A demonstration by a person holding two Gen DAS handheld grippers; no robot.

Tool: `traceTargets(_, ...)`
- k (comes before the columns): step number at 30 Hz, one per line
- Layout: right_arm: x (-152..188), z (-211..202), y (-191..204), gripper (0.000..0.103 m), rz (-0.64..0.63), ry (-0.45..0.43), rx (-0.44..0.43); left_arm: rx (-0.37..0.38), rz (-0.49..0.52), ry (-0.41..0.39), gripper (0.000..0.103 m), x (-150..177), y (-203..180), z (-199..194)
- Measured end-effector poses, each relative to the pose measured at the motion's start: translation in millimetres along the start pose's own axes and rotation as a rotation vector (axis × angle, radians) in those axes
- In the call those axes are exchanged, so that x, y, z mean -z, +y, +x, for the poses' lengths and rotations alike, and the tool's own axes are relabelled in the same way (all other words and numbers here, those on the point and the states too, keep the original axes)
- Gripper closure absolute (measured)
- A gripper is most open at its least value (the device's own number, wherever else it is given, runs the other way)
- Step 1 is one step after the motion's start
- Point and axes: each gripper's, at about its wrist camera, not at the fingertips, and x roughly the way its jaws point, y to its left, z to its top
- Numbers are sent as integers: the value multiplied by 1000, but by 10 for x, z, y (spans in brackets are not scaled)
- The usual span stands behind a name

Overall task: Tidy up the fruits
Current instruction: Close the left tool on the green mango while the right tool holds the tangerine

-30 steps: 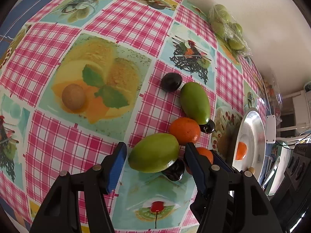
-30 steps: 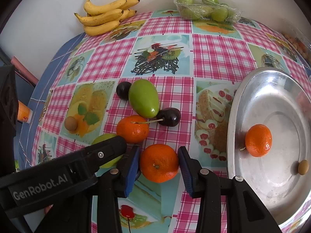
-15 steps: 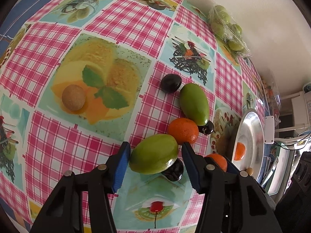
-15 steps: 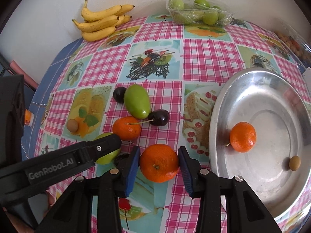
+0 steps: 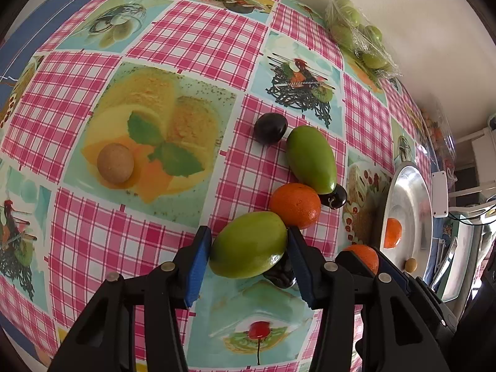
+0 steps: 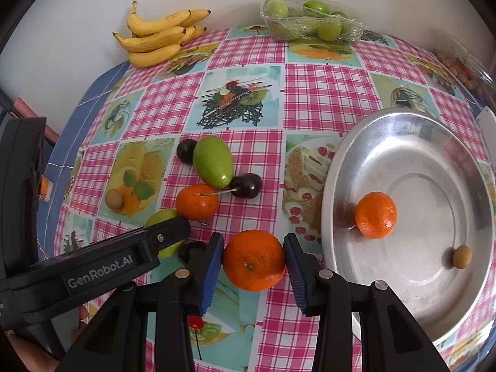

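On the patterned tablecloth lies a green mango [image 5: 248, 249]. My left gripper [image 5: 248, 235] is closing its jaws on it, and both blue pads touch its sides. A dark plum [image 5: 280, 274] sits half hidden under it. My right gripper [image 6: 253, 241] is shut on an orange [image 6: 253, 260] just left of the steel tray [image 6: 403, 142]. The tray holds another orange [image 6: 375, 214] and a small tan fruit [image 6: 462, 256]. A second mango [image 6: 213, 161], a third orange [image 6: 197, 201], a cherry [image 6: 246, 186] and a plum [image 6: 186, 151] cluster mid-table.
A brown round fruit [image 5: 115, 163] lies alone to the left. Bananas [image 6: 158, 35] and a wrapped pack of green fruit [image 6: 310, 20] stand by the back wall. A clear bag of small fruits [image 6: 458, 68] sits at the far right edge.
The left gripper's jaws have narrowed until the pads meet the green mango. The right gripper has kept its hold on the orange and barely shifted.
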Motion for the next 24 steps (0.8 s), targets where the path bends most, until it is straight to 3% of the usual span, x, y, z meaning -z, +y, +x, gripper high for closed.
traceTargets(11, -10, -28, -26, 60, 7, 2, -5, 8, -43, -22, 54, -7, 109, -58)
traceTargets(18, -3, -36, -25, 60, 9, 6, -4, -47, -104, -63, 54, -38, 305, -162)
traceTargets(24, -4, -35, -28, 60, 13, 11, -1, -75, -75, -64, 53, -31, 251, -142)
